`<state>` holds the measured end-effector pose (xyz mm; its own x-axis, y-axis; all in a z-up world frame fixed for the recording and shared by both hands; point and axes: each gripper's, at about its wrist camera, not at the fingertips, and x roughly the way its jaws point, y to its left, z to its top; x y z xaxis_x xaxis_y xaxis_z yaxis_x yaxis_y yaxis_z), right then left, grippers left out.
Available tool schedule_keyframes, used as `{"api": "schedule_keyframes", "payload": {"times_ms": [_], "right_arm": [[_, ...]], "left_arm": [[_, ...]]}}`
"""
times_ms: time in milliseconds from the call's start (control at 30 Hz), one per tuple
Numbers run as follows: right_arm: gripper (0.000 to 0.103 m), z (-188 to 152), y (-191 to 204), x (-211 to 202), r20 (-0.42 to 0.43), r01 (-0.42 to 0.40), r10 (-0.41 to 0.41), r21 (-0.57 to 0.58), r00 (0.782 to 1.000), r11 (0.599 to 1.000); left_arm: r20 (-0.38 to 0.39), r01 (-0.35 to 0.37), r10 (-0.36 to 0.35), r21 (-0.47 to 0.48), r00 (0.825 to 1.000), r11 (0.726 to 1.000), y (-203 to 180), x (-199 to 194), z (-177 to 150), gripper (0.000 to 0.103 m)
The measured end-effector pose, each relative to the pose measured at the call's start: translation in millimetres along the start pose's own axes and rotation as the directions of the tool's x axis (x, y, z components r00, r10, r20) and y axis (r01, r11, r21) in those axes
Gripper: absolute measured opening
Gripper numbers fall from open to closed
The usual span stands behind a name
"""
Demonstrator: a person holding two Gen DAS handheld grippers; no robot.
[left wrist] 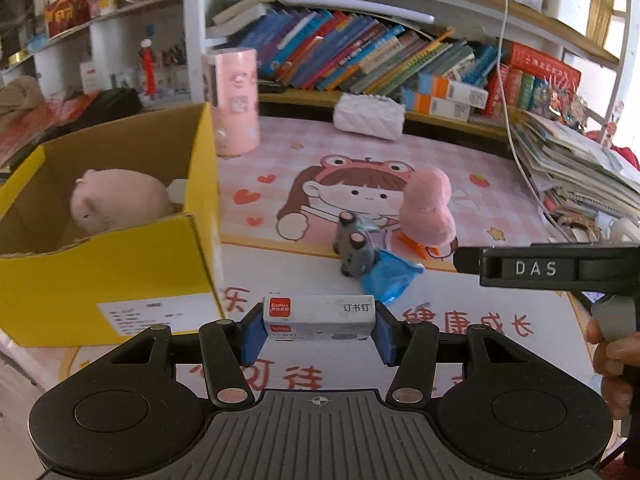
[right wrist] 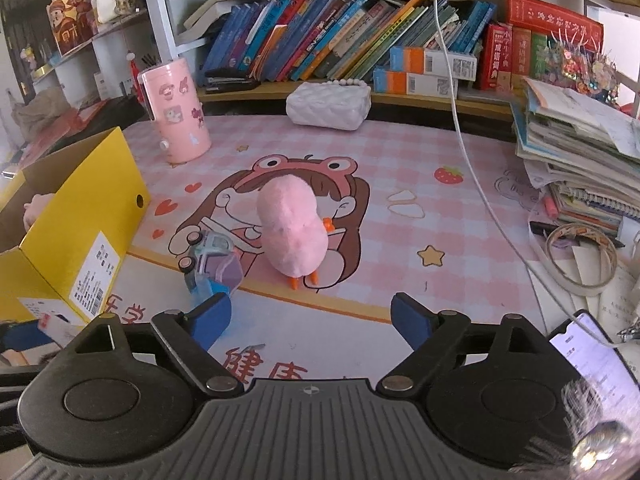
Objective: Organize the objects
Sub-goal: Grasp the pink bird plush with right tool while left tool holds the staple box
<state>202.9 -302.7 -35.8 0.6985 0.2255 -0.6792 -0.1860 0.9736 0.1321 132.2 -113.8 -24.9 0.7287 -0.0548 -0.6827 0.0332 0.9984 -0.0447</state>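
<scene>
The left gripper (left wrist: 320, 326) was clenched on a small white cardboard staple box (left wrist: 320, 312), carried clear of the pink cartoon desk mat (left wrist: 460, 152) beside the open yellow cardboard box (left wrist: 120, 264), which stood at the mat's left edge with a pink plush pig (left wrist: 120, 200) inside. The right gripper (right wrist: 310, 320) hung released and empty, facing a pink plush bird with orange feet (right wrist: 290, 226) and a tipped toy truck (right wrist: 208, 256) mid-mat. The staple box was pinched only by its short ends; it could probably pivot loose or catch the yellow wall. The right jaws might nudge the truck while closing on the bird.
</scene>
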Motion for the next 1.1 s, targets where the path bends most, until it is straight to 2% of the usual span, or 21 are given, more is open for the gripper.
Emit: {"api": "schedule_keyframes", "payload": {"times_ms": [167, 367, 467, 633, 733, 833, 867, 1100], "right_arm": [[0.089, -1.2, 5.1, 4.4, -0.012, -0.005, 0.005, -0.006, 1.000, 1.000], [0.089, 9.8, 12.3, 14.1, 0.030, 0.000, 0.001, -0.034, 1.000, 0.999], [0.089, 24.0, 16.4, 28.1, 0.069, 0.025, -0.021, -0.059, 0.997, 0.998], [0.087, 43.3, 20.1, 63.2, 0.041, 0.039, -0.035, -0.091, 0.999, 0.995], [0.082, 46.3, 19.9, 83.2, 0.012, 0.058, -0.057, -0.110, 0.998, 0.992], [0.066, 45.8, 16.2, 94.3, -0.002, 0.070, -0.071, -0.109, 0.997, 0.992], [0.055, 45.6, 15.2, 95.3, -0.002, 0.064, -0.065, -0.110, 0.998, 0.992], [0.054, 47.0, 12.8, 62.0, 0.074, 0.138, -0.133, -0.076, 0.988, 0.987]], "left_arm": [[0.007, -0.016, 0.016, -0.016, 1.000, 1.000, 6.1, -4.6, -2.4, 0.052], [0.014, -0.035, 0.036, -0.027, 0.999, 0.999, 12.3, -10.6, -5.1, 0.052], [0.014, -0.041, 0.042, -0.029, 0.999, 0.999, 15.9, -13.1, -5.7, 0.052], [0.016, -0.044, 0.044, -0.015, 0.999, 0.999, 18.3, -18.8, -7.6, 0.052], [0.025, -0.053, 0.053, -0.018, 0.998, 0.998, 22.4, -22.5, -8.3, 0.052], [0.030, -0.063, 0.064, -0.033, 0.997, 0.997, 28.1, -25.4, -9.2, 0.052], [0.030, -0.065, 0.066, -0.037, 0.997, 0.997, 29.9, -25.6, -9.2, 0.052], [0.047, -0.034, 0.036, -0.045, 0.998, 0.998, 36.3, -27.4, -9.2, 0.052]]}}
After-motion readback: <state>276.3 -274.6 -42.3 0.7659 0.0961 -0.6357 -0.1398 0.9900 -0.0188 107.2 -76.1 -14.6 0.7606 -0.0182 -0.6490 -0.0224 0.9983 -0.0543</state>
